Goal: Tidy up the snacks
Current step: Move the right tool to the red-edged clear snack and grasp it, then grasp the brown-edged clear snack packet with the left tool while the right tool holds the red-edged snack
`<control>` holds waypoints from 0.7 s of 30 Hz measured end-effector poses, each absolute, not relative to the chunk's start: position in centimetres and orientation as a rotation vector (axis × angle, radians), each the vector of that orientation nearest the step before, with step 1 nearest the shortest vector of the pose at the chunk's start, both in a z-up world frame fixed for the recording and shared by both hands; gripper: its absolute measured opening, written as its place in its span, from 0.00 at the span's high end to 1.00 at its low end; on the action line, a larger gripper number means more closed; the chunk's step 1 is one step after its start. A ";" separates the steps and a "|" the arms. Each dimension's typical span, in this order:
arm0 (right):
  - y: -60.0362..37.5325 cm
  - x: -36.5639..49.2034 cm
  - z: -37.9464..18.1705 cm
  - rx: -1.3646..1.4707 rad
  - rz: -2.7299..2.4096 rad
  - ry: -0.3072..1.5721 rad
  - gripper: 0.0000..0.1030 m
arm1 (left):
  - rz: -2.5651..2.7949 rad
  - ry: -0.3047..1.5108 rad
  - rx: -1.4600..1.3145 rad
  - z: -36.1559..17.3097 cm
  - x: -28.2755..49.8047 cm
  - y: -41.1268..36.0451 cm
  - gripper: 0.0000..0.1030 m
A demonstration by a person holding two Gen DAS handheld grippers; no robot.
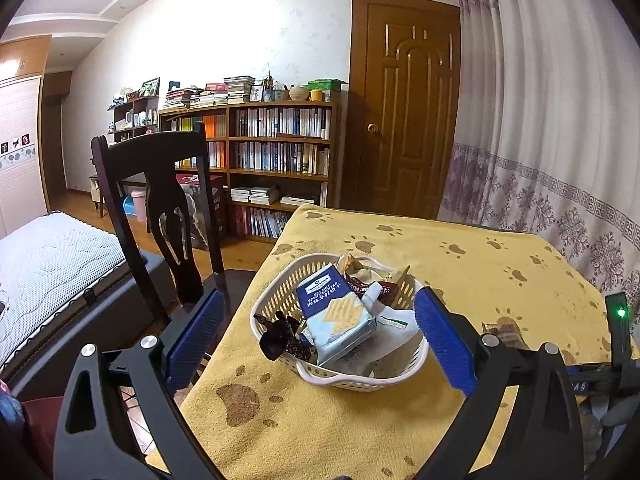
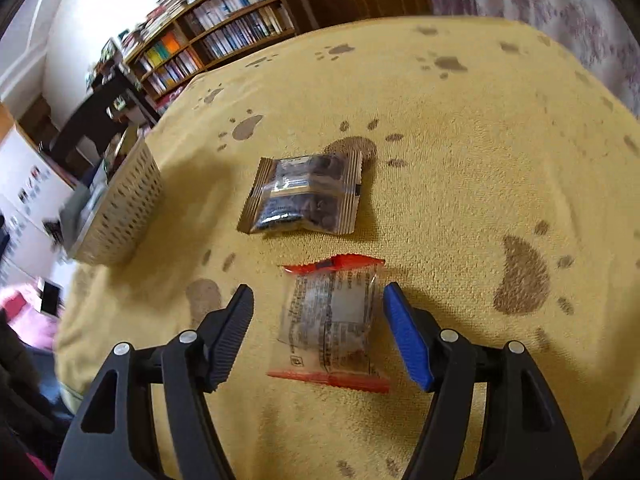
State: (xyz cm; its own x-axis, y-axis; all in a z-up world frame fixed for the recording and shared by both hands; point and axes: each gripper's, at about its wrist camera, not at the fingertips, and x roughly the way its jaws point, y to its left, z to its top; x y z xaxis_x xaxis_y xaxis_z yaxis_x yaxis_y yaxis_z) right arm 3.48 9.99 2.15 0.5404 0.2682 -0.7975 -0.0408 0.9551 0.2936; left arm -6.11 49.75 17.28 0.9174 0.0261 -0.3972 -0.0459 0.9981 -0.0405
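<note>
The right gripper (image 2: 318,330) is open around the red-edged packet (image 2: 330,322), whose long axis points away from the camera. The left gripper (image 1: 316,334) is open, empty, before the basket (image 1: 280,300).

Dark wooden chair (image 1: 160,216), left of frame; bookshelf (image 1: 276,152), centre; brown door (image 1: 404,104), upper right; patterned curtain (image 1: 552,120), far right.

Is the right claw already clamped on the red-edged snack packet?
No, the right claw is open, its fingers on either side of the red-edged snack packet, which lies flat on the yellow paw-print cloth.
</note>
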 end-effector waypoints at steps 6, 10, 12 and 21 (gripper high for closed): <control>10.9 2.4 2.0 0.110 0.146 0.949 0.50 | 0.024 0.416 -0.034 17.0 -6.1 49.0 0.06; 11.4 1.8 1.9 0.027 0.137 0.921 0.55 | 0.006 0.419 -0.013 17.0 -6.0 47.8 0.06; 11.3 1.5 1.9 0.015 0.140 0.912 0.56 | -0.006 0.423 0.002 17.0 -5.9 47.0 0.06; 7.0 1.1 2.0 0.092 0.078 0.898 0.57 | -0.093 0.477 0.083 15.8 -4.6 42.2 0.06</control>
State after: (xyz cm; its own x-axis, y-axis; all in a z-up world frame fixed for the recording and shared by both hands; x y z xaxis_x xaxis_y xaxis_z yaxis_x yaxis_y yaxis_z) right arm 1.08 7.02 1.95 0.6205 0.1061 -0.7770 -0.0290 0.9932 0.1125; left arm -4.62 42.21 15.77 0.8844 -0.0702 -0.4615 0.1088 0.9924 0.0577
